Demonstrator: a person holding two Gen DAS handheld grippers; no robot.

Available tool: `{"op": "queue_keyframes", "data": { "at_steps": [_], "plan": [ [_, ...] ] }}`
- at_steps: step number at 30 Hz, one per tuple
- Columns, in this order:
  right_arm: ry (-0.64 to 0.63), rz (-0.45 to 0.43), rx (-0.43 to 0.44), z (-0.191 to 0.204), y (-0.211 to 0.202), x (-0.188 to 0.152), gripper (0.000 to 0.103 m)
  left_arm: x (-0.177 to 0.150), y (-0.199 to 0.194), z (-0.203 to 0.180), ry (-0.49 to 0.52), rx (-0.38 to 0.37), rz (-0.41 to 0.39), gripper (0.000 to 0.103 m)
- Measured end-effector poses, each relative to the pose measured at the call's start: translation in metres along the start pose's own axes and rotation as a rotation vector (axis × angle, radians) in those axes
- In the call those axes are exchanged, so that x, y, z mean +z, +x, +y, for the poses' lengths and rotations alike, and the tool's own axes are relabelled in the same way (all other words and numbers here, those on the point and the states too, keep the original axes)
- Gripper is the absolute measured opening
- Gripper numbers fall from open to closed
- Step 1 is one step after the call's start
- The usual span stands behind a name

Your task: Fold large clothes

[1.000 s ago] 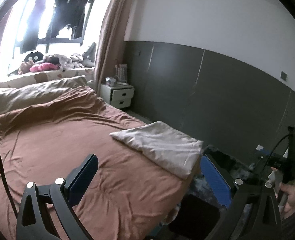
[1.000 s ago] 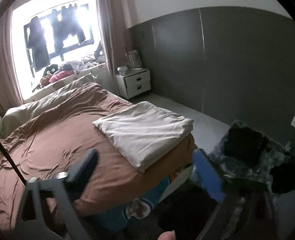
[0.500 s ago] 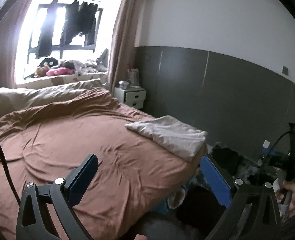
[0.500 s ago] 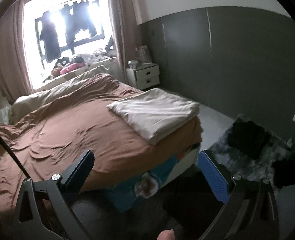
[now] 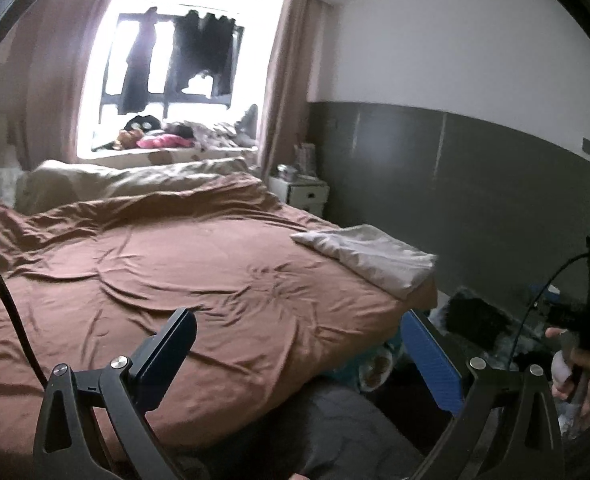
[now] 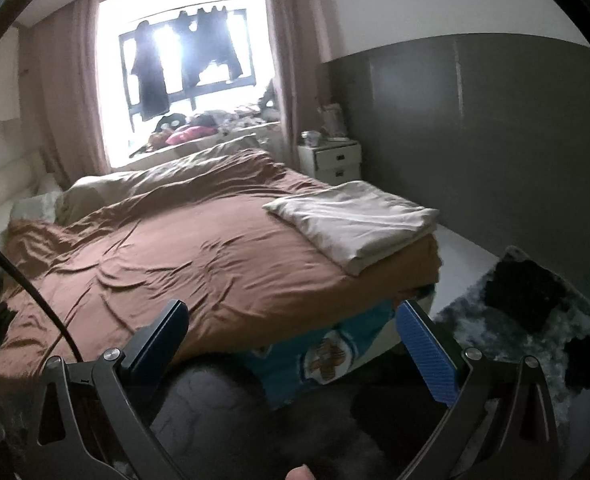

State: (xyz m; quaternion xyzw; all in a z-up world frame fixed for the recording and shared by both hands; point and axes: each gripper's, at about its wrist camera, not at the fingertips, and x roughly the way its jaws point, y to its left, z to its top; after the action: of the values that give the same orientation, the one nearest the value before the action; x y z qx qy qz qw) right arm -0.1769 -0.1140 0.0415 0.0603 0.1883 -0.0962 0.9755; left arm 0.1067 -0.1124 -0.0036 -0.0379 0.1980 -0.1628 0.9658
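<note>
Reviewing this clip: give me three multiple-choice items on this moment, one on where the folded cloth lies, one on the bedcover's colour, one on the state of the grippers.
1. Where does the folded white cloth lie?
A. On the near right corner of the bed
B. On the nightstand
C. On the floor rug

2. What colour is the bedcover?
A. Blue
B. Brown
C. Green

3. How do the left gripper and the right gripper stand?
A. Both shut on the cloth
B. One open, one shut
C. Both open and holding nothing

Answers:
1 A: the cloth rests on the cover at the bed's corner, on the side towards the grey wall.
2 B: the wrinkled cover reads brown in both views.
3 C: each pair of jaws stands wide apart with nothing between them, back from the bed.
</note>
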Motion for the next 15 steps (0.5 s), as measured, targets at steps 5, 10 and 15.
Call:
{"op": "queue_keyframes", "data": {
  "at_steps": [5,10,15],
  "plan": [
    [-0.004,0.003,0.019,0.001,-0.007,-0.011,0.103,-0.013,-0.031,0.006,0.022,0.074,-0.020,0.103],
    [-0.020,-0.016,0.036,0.002,-0.017,-0.016,0.103,-0.026,-0.052,0.008,0.009,0.100,-0.019,0.103],
    [0.001,-0.041,0.049,-0.002,-0.021,-0.019,0.103,-0.032,-0.061,0.004,0.020,0.120,-0.019,0.103]
  ]
}}
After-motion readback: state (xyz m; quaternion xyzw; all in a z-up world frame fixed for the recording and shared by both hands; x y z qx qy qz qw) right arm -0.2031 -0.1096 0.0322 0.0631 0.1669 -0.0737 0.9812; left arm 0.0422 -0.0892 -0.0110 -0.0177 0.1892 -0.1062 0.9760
